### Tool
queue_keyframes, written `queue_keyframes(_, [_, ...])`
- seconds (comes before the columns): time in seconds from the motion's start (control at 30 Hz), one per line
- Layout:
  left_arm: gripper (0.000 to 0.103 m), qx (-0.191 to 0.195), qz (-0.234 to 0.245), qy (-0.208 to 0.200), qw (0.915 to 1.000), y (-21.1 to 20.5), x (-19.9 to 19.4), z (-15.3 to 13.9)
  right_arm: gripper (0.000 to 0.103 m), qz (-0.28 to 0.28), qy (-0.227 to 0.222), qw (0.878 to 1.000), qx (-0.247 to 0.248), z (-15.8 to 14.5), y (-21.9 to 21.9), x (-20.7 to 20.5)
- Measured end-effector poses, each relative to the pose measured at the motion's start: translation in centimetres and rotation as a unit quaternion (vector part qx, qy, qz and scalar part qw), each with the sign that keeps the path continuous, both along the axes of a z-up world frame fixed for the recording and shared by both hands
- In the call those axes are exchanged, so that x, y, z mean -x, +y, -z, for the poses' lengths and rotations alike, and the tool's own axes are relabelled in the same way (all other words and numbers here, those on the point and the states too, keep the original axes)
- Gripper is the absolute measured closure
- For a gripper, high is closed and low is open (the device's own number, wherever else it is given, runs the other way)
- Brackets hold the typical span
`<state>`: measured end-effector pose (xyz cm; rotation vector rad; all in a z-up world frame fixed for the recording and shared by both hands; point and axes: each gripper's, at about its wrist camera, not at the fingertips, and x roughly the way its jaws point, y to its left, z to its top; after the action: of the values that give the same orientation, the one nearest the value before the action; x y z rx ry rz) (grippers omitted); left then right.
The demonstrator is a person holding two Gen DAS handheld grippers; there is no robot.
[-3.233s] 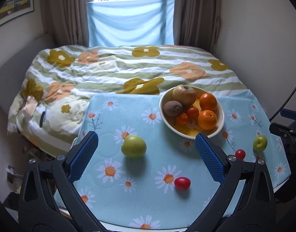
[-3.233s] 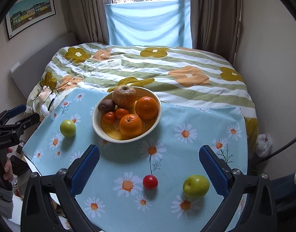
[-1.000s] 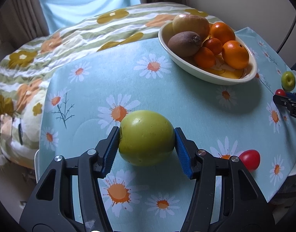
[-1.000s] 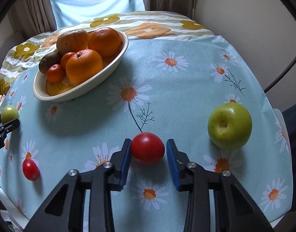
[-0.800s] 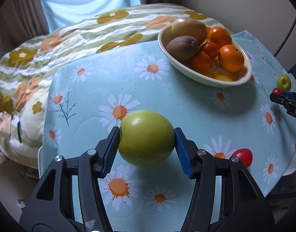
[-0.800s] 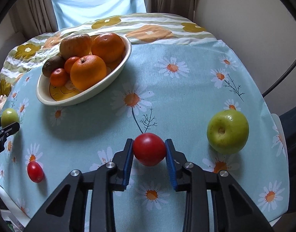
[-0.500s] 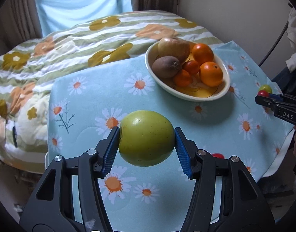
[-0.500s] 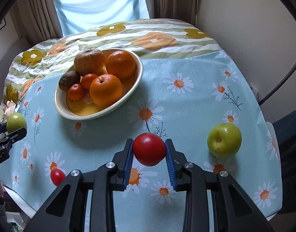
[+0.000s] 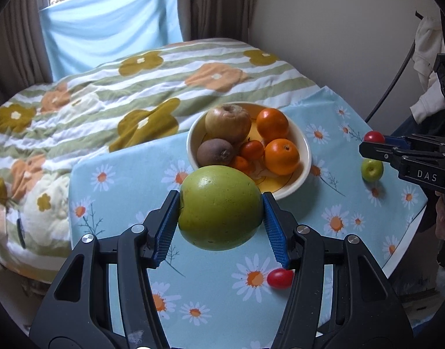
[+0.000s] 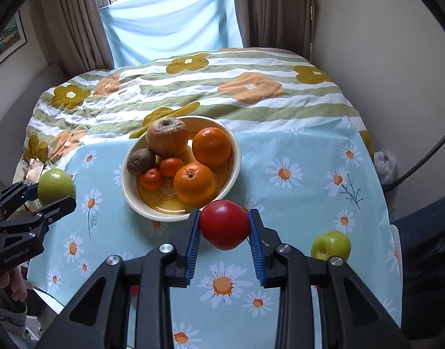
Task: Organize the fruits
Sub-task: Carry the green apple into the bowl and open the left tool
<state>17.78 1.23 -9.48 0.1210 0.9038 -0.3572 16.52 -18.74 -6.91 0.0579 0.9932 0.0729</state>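
My left gripper (image 9: 221,215) is shut on a large green apple (image 9: 219,206) and holds it above the daisy tablecloth, in front of the cream fruit bowl (image 9: 305,168). My right gripper (image 10: 224,229) is shut on a red tomato (image 10: 224,228), lifted just in front of the bowl (image 10: 235,163). The bowl holds oranges, small tangerines, a kiwi and a brown apple. A second green apple (image 10: 330,245) lies on the cloth at the right. A small red tomato (image 9: 280,277) lies near the table's front edge. Each gripper shows in the other view, at the right (image 9: 376,142) and at the left (image 10: 52,190).
The table (image 10: 309,157) with the blue daisy cloth stands against a bed with a striped floral quilt (image 10: 193,87). A wall is on the right, a curtained window behind. A black cable (image 9: 397,72) hangs at the right.
Both grippers have lifted their fruit off the cloth and pulled back and up. The bowl now looks smaller and farther off in both views.
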Motion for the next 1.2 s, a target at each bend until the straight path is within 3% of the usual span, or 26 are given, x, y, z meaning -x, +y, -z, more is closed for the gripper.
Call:
queue_keyframes(0.27, [0.042,0.011,-0.055,0.009,0.9984,-3.0,-2.3,0.8,0.073,-0.067,0.000,0.998,0.001,0.0,-1.1,-3.2])
queue_keyframes(0.73, [0.042,0.000,-0.128,0.044,0.9909,-7.8,-5.5,5.8,0.073,-0.159,0.016,0.987,-0.003,2.6,-4.0,-8.5])
queue_keyframes(1.03, [0.042,-0.007,-0.134,0.045,0.9900,-9.1,-5.5,7.3,0.073,-0.183,0.023,0.983,-0.003,3.8,-4.7,-9.4])
queue_keyframes(1.1, [0.034,-0.009,-0.135,0.031,0.9904,-9.3,-5.1,6.7,0.073,-0.185,0.020,0.982,-0.004,3.6,-4.8,-9.4])
queue_keyframes(1.13, [0.013,-0.013,-0.135,0.023,0.9904,-9.4,-5.0,6.4,0.073,-0.186,0.018,0.982,-0.004,3.5,-4.9,-9.3])
queue_keyframes(1.17, [0.000,-0.017,-0.137,0.013,0.9904,-9.4,-4.8,5.9,0.073,-0.187,0.017,0.982,-0.004,3.3,-4.9,-9.3])
queue_keyframes(1.2, [0.000,-0.017,-0.138,0.000,0.9903,-9.5,-4.6,5.3,0.073,-0.187,0.015,0.982,-0.005,3.2,-5.0,-9.2])
